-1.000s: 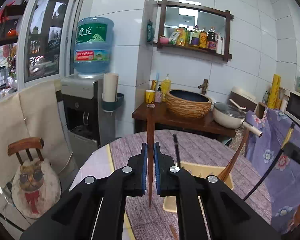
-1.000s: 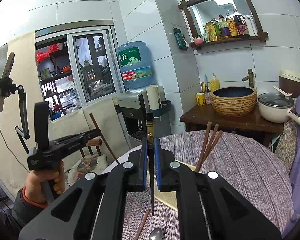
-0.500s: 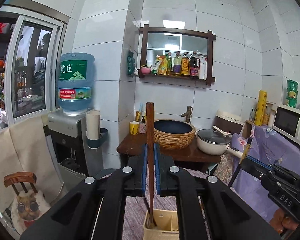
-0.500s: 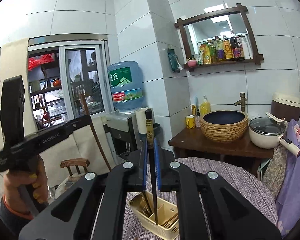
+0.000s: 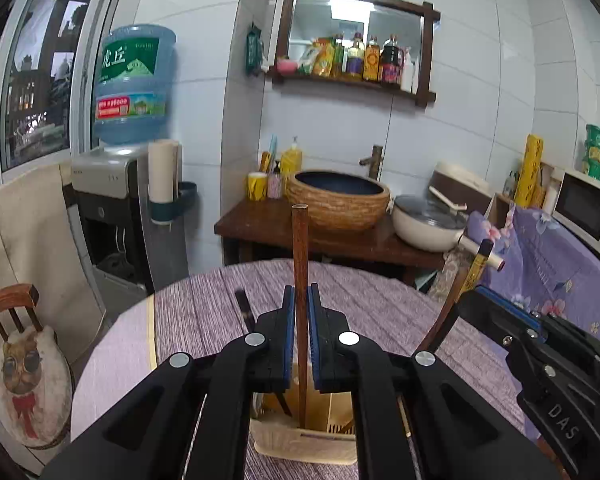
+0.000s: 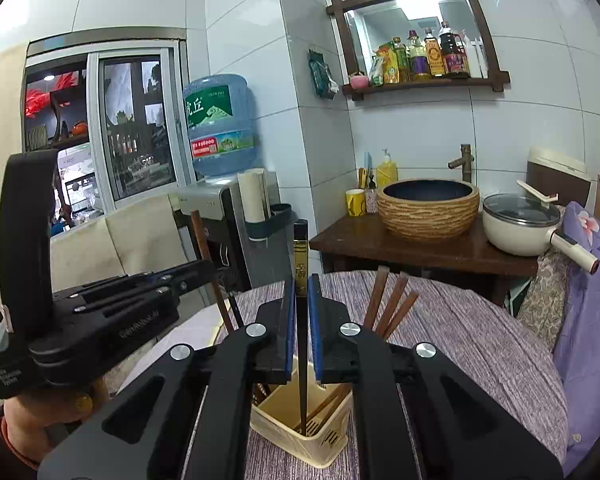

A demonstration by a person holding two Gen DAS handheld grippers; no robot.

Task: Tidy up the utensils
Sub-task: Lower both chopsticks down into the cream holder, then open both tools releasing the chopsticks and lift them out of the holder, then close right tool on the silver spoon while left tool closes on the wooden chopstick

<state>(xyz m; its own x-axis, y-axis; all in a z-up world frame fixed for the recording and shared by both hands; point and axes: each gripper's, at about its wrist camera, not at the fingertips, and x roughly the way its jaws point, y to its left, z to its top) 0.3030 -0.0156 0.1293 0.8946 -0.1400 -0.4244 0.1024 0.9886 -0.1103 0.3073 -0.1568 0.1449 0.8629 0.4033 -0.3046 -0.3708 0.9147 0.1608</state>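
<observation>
My left gripper (image 5: 300, 300) is shut on a brown wooden chopstick (image 5: 300, 256), held upright with its lower tip inside the cream utensil holder (image 5: 304, 442) on the purple tablecloth. My right gripper (image 6: 301, 292) is shut on a black chopstick with a gold band (image 6: 301, 260), also upright, its tip down in the same holder (image 6: 300, 440). Three brown chopsticks (image 6: 392, 304) lean out of the holder's right side. The right gripper shows in the left wrist view (image 5: 500, 312), the left one in the right wrist view (image 6: 196, 272).
The holder stands on a round table with a purple cloth (image 5: 220, 304). Behind are a wooden washstand with a woven basin (image 5: 338, 200), a white pot (image 5: 428, 222), a water dispenser (image 5: 112, 216) and a chair with a cat cushion (image 5: 24, 376).
Both grippers have come down over the holder. Each chopstick's tip now sits inside it. The views tilted down from the wall toward the table.
</observation>
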